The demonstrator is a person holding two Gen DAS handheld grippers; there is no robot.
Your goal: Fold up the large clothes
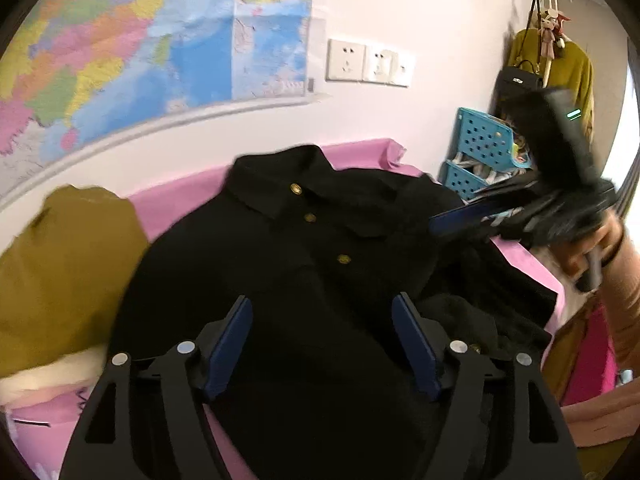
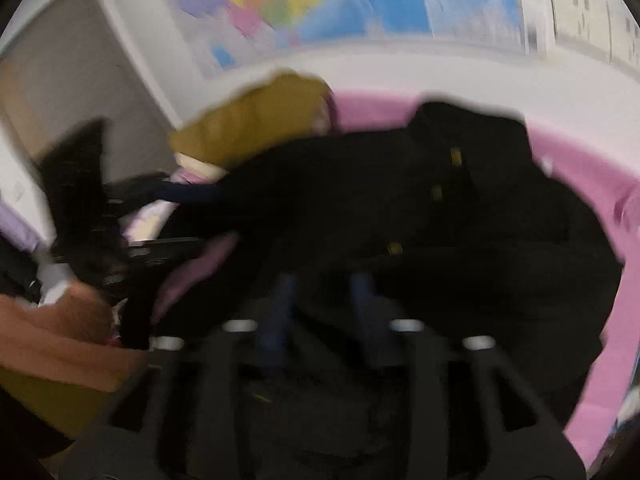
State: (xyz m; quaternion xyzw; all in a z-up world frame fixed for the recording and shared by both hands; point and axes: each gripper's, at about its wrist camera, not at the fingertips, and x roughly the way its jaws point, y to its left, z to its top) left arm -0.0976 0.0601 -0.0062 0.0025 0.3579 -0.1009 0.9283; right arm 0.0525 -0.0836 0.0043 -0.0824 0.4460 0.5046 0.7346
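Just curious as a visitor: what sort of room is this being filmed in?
Probably a lived-in room at home, perhaps a bedroom: a wall map, a coat rack hung with clothes, and a black shirt on a pink cover.

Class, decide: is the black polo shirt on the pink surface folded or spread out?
Mostly spread: the black polo shirt lies front up, collar and three gold buttons showing; its right side is bunched.
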